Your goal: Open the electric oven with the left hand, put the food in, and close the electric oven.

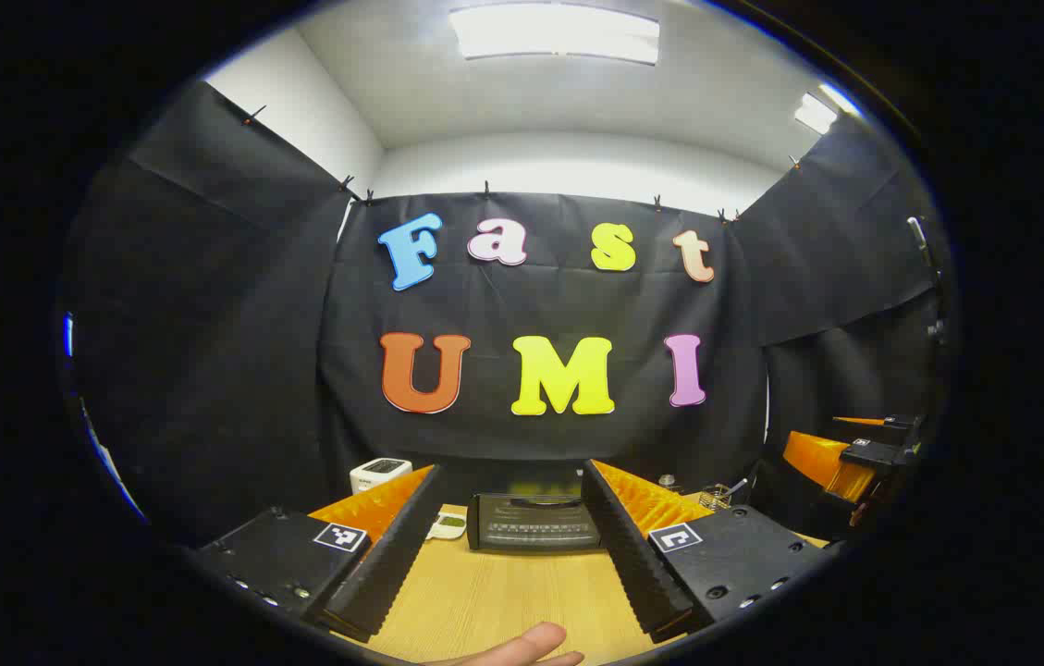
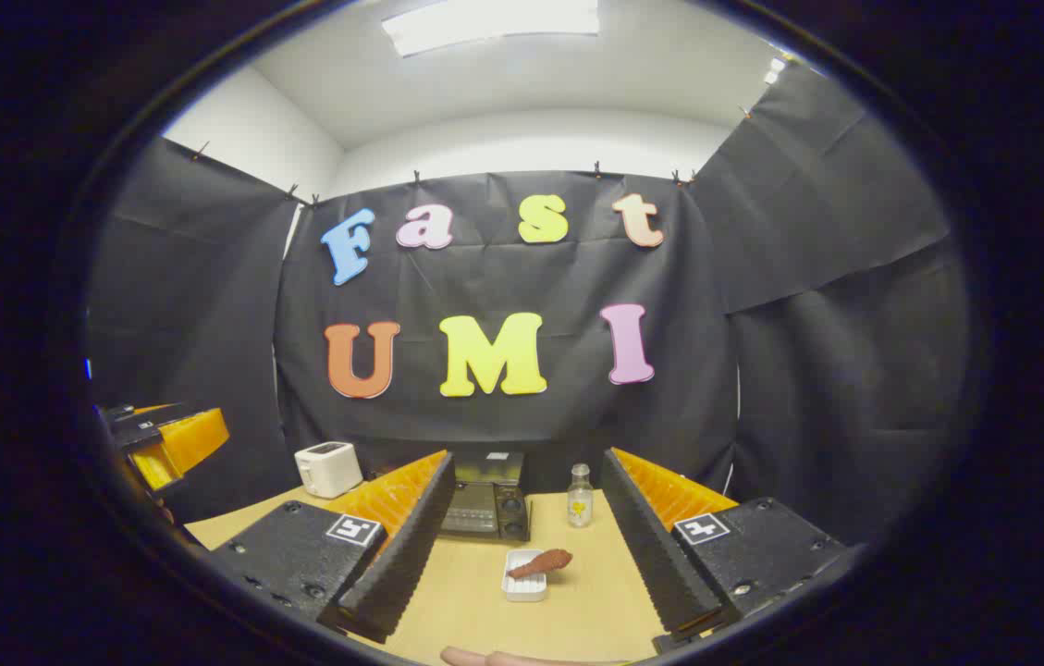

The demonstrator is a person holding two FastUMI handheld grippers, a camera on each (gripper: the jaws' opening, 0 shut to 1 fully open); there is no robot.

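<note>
Jaws apart on both grippers, electric oven (image 1: 535,523) closed, food (image 2: 541,561) on tray.

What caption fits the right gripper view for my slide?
Open right gripper faces the food on its white tray, before the closed oven.

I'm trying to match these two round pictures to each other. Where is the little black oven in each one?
Left gripper view: the oven sits low at the centre, on the wooden table, framed between this gripper's open jaws, door closed.
Right gripper view: the oven stands low, just left of centre, behind the white tray.
Shared landmark: the white toaster, left of the oven.
</note>
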